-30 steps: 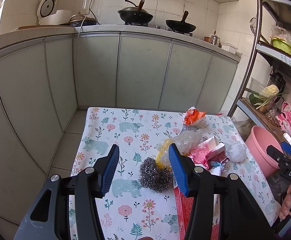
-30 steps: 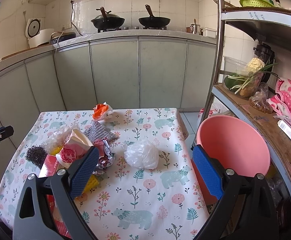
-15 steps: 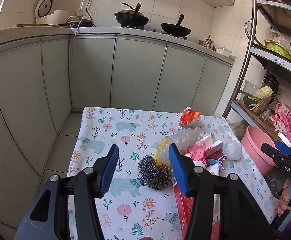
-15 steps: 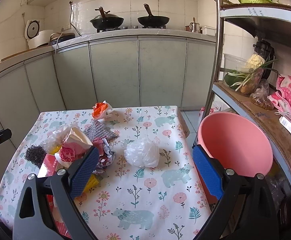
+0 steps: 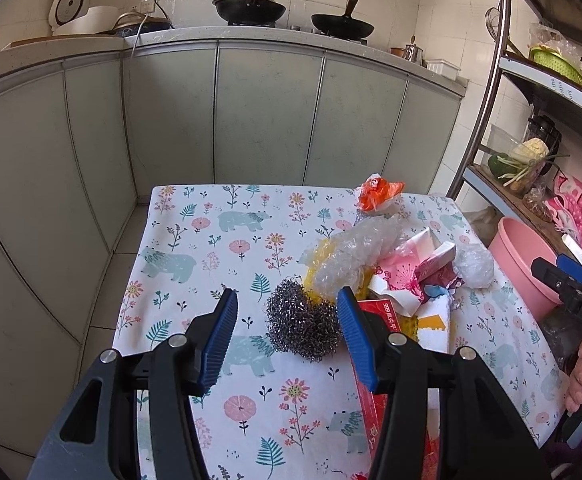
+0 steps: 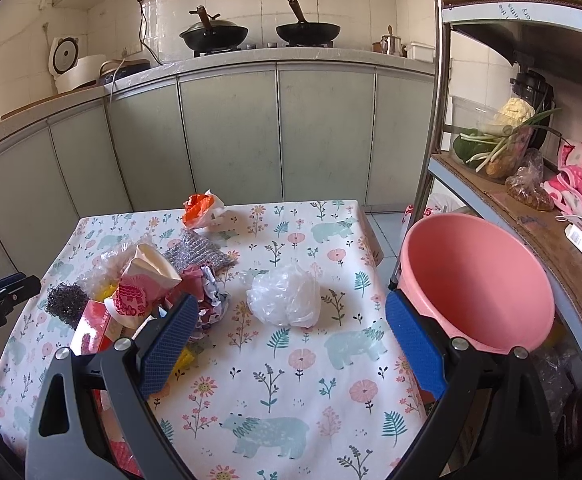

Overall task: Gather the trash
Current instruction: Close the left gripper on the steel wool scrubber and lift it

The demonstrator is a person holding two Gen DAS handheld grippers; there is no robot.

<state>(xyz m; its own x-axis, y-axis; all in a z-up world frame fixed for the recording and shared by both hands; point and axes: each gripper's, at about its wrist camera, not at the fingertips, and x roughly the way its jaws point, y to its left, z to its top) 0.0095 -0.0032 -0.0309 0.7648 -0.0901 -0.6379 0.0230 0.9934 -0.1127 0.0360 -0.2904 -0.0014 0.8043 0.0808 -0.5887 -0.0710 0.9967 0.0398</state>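
Note:
A heap of trash lies on the flowered tablecloth (image 5: 195, 248): a steel-wool scourer (image 5: 303, 330), a clear crinkled bag (image 5: 351, 252), pink-and-white wrappers (image 5: 415, 264), a red box (image 5: 387, 312), an orange wrapper (image 5: 379, 190) and a white plastic bag (image 6: 285, 298). My left gripper (image 5: 289, 336) is open, its blue pads on either side of the scourer and just short of it. My right gripper (image 6: 291, 348) is wide open, held above the cloth just nearer than the white plastic bag. A pink bucket (image 6: 479, 280) stands off the table's right edge.
Grey-green kitchen cabinets (image 5: 263, 112) with woks on the counter stand behind the table. A metal shelf rack (image 6: 527, 184) with vegetables and pink cloth stands right of the bucket. Tiled floor (image 5: 123, 240) runs along the table's left side.
The left gripper has eased forward and lower toward the scourer, which now lies between its pads. The right gripper has crept slightly forward toward the white bag. Both stayed open.

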